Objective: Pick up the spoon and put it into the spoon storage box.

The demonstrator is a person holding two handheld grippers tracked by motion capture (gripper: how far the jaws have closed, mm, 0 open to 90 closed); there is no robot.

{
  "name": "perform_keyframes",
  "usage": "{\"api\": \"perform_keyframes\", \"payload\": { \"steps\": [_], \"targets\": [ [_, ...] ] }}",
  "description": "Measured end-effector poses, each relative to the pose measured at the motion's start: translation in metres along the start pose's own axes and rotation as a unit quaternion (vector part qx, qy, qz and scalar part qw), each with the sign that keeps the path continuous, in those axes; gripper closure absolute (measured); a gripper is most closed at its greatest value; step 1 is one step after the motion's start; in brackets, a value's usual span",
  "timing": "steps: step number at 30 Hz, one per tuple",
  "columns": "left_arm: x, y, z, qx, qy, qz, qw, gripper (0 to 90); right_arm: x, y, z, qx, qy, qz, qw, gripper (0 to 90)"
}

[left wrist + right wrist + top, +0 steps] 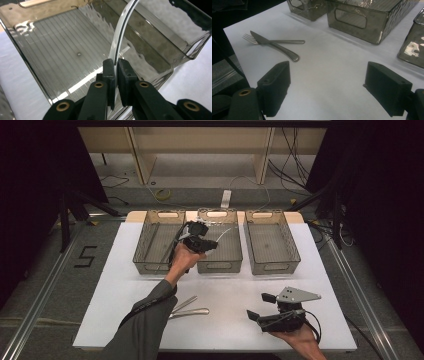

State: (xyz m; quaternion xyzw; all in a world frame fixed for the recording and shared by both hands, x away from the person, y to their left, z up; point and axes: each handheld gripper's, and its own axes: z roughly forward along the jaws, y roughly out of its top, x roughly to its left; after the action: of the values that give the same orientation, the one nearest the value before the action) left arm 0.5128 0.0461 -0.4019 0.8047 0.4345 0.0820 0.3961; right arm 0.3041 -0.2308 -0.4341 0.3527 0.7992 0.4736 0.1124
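Standing on a grey carpeted floor (60,270) between metal rails (45,285), with a black "5" (86,256) marked at the left. Backing onto light wooden shelving (200,150), cables (295,165) trailing across the floor beneath. Fading into darkness on both sides.

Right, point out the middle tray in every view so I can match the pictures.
High view: middle tray sits at the centre of the row of three, on the far half of the table.
Left gripper view: its ribbed floor spreads across the centre and left of the picture.
Right gripper view: its end wall with the handle slot is at top centre.
Shared landmark: the white table it stands on.
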Motion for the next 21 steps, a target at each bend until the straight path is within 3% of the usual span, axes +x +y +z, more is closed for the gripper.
{"api": "perform_keyframes", "payload": {
  "steps": [7,11,12,13,18,21],
  "targets": [
    [0.001,-0.003,0.005,0.007,-0.002,-0.003,1.0000,83.8,0.000,0.000,0.000,0.000,0.000,0.000,1.0000,21.5],
    [0.001,-0.004,0.007,-0.004,-0.004,-0.012,0.9999,82.5,0.000,0.000,0.000,0.000,0.001,0.000,1.0000,21.5],
    [0.001,-0.004,0.007,-0.004,-0.004,-0.012,0.9999,78.9,0.000,0.000,0.000,0.001,0.001,-0.001,1.0000,21.5],
    [0.001,-0.002,0.006,-0.014,-0.009,-0.027,0.9995,73.1,0.000,0.000,0.000,0.000,0.001,-0.001,1.0000,21.5],
    [0.000,0.003,-0.003,-0.020,0.001,-0.010,0.9997,64.4,0.000,0.000,0.000,0.001,0.001,0.000,1.0000,21.5],
    [0.001,0.002,-0.011,-0.010,0.003,-0.001,0.9999,56.4,0.000,0.000,-0.001,0.001,0.000,0.000,1.0000,21.5]
  ]
}}
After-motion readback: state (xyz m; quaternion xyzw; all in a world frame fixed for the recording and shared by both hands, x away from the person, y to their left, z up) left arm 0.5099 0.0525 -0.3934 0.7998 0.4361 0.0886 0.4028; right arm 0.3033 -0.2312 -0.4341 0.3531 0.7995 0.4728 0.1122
